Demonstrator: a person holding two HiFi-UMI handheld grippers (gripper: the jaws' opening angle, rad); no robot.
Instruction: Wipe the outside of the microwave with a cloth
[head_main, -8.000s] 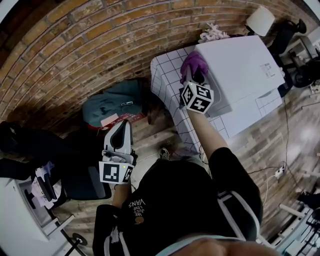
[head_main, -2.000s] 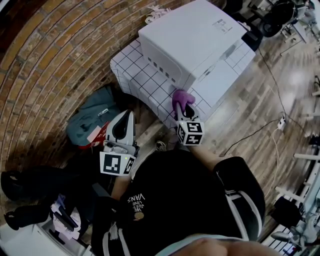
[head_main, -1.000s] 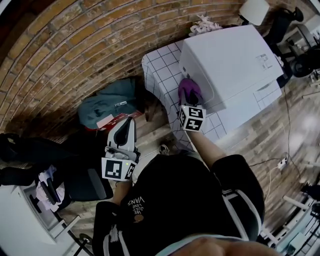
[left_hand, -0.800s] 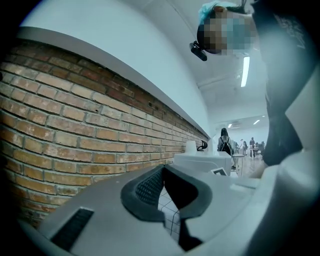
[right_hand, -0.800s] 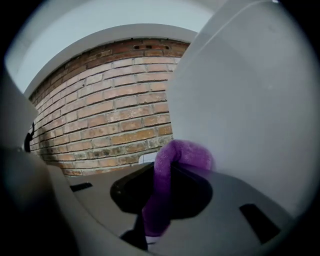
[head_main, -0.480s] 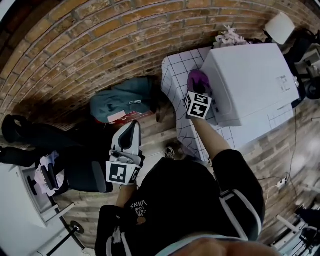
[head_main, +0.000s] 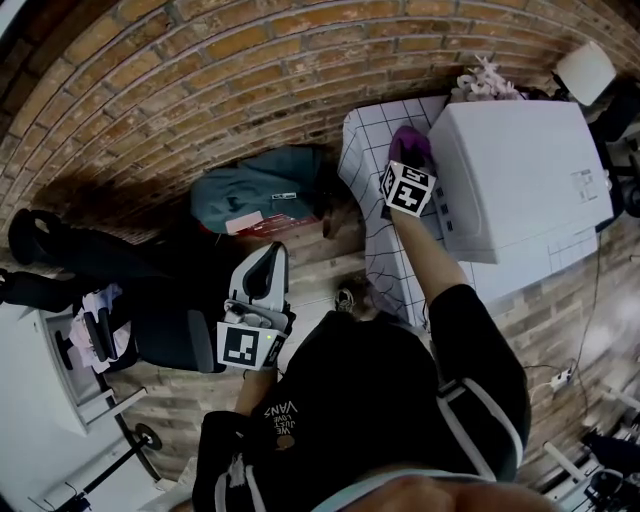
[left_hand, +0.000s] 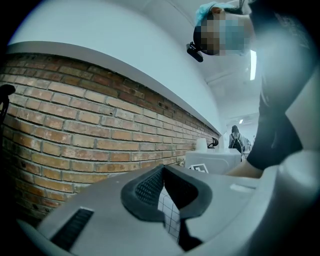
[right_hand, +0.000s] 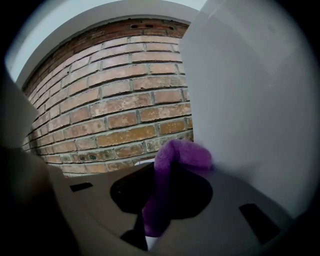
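Brick wall (head_main: 200, 80), checked table (head_main: 368, 165), white microwave (head_main: 520, 170), purple cloth (head_main: 410, 147) touching

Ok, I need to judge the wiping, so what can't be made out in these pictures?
- Far sides of the microwave: head view, its own top hides them.
- Contact of cloth and microwave: head view, right gripper cube covers it; right gripper view, the cloth's fold hides it.
- Streaks: too small in head view, blurred in right gripper view.
- Left gripper view: the arm and left gripper hide most of the microwave.
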